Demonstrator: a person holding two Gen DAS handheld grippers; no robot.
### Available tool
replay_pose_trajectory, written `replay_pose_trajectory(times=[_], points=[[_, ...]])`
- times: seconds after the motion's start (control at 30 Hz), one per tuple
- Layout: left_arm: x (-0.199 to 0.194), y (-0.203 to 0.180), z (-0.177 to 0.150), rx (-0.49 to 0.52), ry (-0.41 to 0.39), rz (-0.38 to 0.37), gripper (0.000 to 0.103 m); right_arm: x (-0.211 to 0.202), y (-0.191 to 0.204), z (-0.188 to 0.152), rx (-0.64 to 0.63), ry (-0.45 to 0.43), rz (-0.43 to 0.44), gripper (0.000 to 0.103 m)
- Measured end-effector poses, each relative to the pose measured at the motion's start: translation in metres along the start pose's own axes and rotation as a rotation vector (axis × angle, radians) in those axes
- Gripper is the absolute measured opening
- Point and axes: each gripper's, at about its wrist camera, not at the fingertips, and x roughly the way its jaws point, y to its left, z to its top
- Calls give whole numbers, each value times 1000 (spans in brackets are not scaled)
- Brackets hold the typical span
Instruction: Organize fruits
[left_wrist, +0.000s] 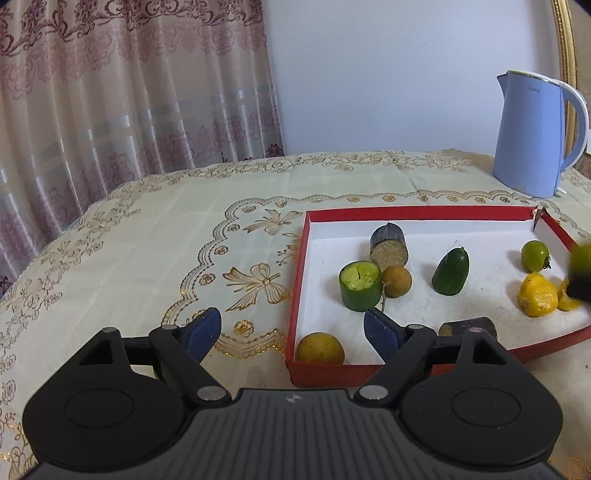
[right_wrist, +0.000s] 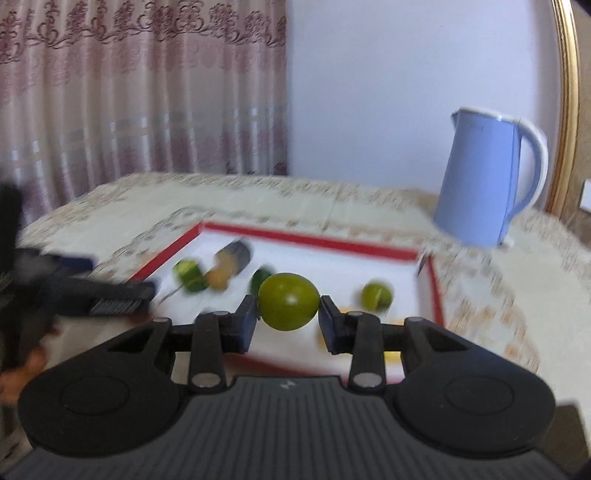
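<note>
While gripped, green fruit (right_wrist: 289, 302) in right tool (right_wrist: 288, 325), above red tray (right_wrist: 306, 240)

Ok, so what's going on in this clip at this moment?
A person is sorting fruit with two hand-held claws at a red-rimmed box on a table with an embroidered cloth. The right claw is shut on a round green fruit and holds it above the box. The left claw is open and empty at the box's near left corner, straddling its wall beside a yellow-orange round fruit. Cut pieces and small fruits lie inside the box. A blue kettle stands behind.
</note>
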Motion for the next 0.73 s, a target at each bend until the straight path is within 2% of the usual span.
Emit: replay_pose_trajectory(times=[0.1,0.13,0.17,0.2,0.23,0.3,0.37,0.47,0.57,0.63,0.73], points=[[-1,1,-1,-8,10,1,85,32,-6,12,-17,57,-35,37],[-1,1,-1,-9,15,4,85,44,-7,13,-28,84,-61,42],[-1,1,-1,-10,19,5,85,50,-7,12,-32,98,-95,55],[-2,2,-1,-13,20,0,85,50,-5,9,-39,94,-114,61],[-3,3,-2,-16,20,-7,88,45,-3,5,-47,77,-113,64],[-2,6,-3,-32,25,-17,90,26,2,-2,-49,34,-98,82],[-1,8,-3,-49,31,-34,90,6,6,-12,-63,-6,-106,91],[0,11,-4,-80,56,-69,90,-17,10,-28,-94,-31,-132,93],[2,14,-6,-105,75,-107,90,-34,9,-40,-85,-24,-113,94],[2,14,-7,-113,81,-87,90,-42,8,-48,-93,-14,-99,95],[0,15,-8,-106,70,-52,90,-46,7,-57,-113,4,-136,101]])
